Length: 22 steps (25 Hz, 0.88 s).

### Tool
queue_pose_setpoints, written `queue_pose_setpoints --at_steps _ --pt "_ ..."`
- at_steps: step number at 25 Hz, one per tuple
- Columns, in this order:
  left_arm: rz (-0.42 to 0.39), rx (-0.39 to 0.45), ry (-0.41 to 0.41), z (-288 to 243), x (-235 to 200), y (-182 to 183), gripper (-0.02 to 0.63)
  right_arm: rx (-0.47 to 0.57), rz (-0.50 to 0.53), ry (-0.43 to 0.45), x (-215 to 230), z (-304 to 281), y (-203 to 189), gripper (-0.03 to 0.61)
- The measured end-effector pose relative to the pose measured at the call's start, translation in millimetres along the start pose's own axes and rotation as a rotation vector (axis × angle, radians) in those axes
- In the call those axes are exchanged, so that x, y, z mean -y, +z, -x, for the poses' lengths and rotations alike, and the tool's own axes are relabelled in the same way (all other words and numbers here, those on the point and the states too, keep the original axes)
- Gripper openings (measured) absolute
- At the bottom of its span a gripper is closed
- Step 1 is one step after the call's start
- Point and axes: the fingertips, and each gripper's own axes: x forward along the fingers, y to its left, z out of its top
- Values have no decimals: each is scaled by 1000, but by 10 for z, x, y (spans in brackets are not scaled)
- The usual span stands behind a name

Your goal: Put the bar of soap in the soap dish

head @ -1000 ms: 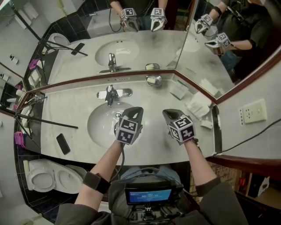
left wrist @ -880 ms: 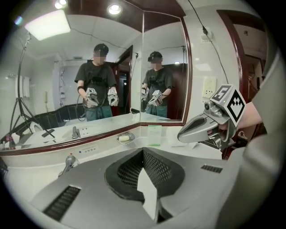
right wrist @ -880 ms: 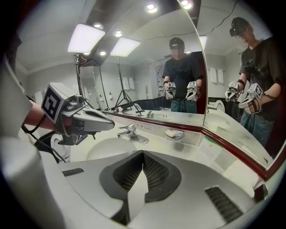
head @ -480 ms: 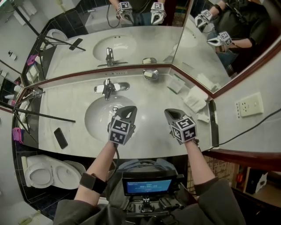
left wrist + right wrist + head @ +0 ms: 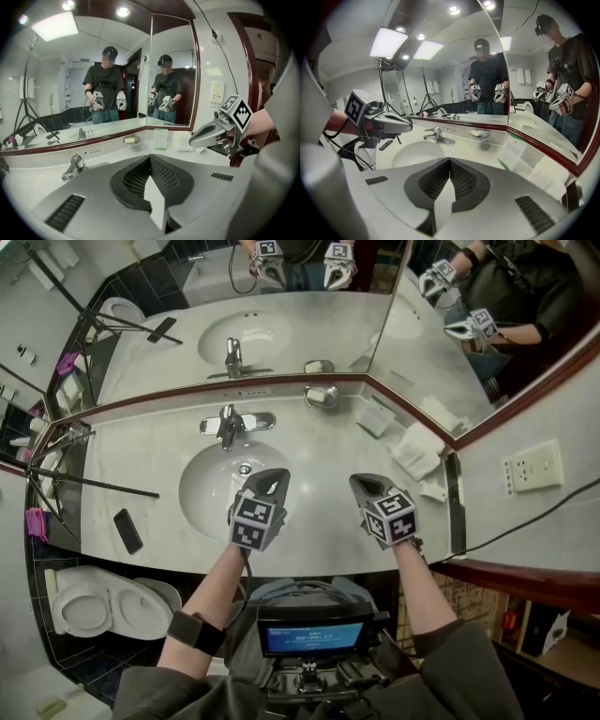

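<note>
The left hand-held gripper (image 5: 272, 475) and right hand-held gripper (image 5: 362, 481) are both closed on nothing. The bar of soap (image 5: 476, 132) appears to lie already in the soap dish (image 5: 486, 134), well ahead of these 2, at the tabletop's (image 5: 309, 442) back edge. Seemingly nothing is left.

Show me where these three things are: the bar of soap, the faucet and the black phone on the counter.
Bar of soap (image 5: 476, 133): right gripper view, its top.
Faucet (image 5: 228, 427): head view, its spout.
Phone (image 5: 127, 531): head view, middle of its face.
</note>
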Motion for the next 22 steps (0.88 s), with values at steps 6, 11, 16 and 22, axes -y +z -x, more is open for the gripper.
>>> queue_pose_setpoints --at_steps 6,11,16,22 --pt "16 0 12 -31 -18 -26 2 6 46 -15 45 -86 60 20" --pt "10 -7 22 -154 -60 -28 2 -20 142 -29 202 -297 142 29" --pt "12 2 24 -290 -119 -14 2 -60 263 -26 377 -639 415 129" --pt "13 16 39 -500 -239 14 2 -116 375 4 627 -1158 739 170"
